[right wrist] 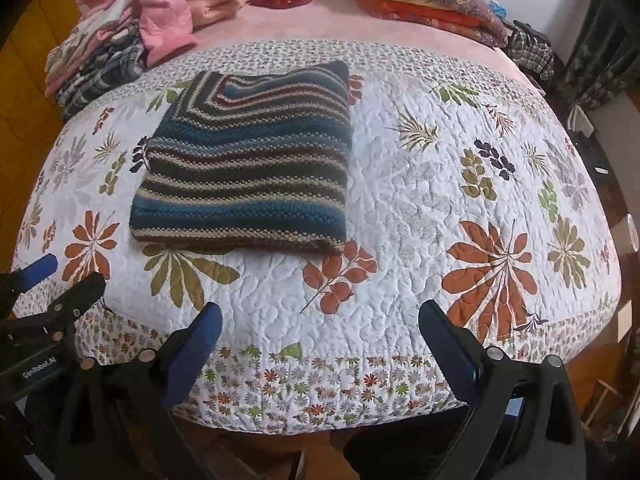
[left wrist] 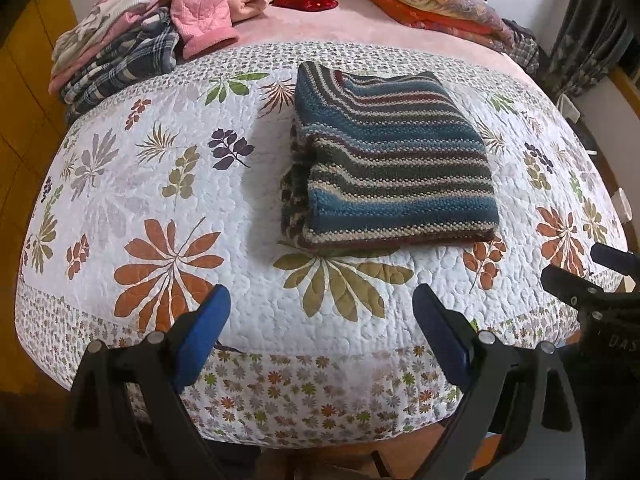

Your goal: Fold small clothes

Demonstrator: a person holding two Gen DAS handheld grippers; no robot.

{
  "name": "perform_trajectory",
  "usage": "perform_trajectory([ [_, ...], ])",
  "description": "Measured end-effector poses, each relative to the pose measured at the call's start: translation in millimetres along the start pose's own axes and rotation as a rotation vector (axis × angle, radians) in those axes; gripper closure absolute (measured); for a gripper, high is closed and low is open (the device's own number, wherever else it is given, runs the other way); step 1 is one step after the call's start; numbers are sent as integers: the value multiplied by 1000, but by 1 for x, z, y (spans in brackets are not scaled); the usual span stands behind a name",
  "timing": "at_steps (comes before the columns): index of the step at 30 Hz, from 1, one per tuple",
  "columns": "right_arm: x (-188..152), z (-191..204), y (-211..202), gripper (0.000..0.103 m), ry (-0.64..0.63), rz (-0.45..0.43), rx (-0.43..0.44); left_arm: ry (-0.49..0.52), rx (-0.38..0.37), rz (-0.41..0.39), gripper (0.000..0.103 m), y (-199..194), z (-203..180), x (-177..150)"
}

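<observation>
At about ten o'clock in both wrist views a pile of clothes [left wrist: 116, 52] sat at the far left corner of the bed, plaid and pale pieces stacked flat with pink garments [left wrist: 208, 4] heaped loosely on top and behind. The stacked ones looked already folded; the pink ones looked like work left to do, though that was only a judgement.

The left gripper [left wrist: 320, 320] hung over the near edge of the floral quilt [left wrist: 120, 184] at six o'clock, its blue fingers spread wide with nothing between them.

The striped sweater [left wrist: 392, 156] lay on the quilt at about twelve to one o'clock of the left view, a neat squarish packet with layers showing along its left edge. It seemed fully folded, and clear of both grippers.

The right gripper [right wrist: 320, 328] likewise stood apart and empty over the quilt's near border, the sweater at eleven o'clock from it.

At one o'clock, far right, folded blankets [left wrist: 432, 0] rested on the pink sheet [left wrist: 320, 28].

This garment appeared finished; moving it aside and taking another from the pink heap seemed to remain
</observation>
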State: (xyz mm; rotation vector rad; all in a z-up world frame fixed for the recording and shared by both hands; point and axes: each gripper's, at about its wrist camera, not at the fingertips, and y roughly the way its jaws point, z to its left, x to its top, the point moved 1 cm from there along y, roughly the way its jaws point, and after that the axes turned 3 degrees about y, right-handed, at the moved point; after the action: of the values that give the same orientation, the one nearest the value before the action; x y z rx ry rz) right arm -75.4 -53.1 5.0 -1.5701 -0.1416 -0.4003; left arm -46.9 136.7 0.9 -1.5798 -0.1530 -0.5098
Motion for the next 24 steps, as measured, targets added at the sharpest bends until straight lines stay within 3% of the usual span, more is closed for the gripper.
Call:
perform_trajectory([
  [24,0,1,-3,4,17,-17,-13,11,-2,-5,11,-1,-7,-1],
])
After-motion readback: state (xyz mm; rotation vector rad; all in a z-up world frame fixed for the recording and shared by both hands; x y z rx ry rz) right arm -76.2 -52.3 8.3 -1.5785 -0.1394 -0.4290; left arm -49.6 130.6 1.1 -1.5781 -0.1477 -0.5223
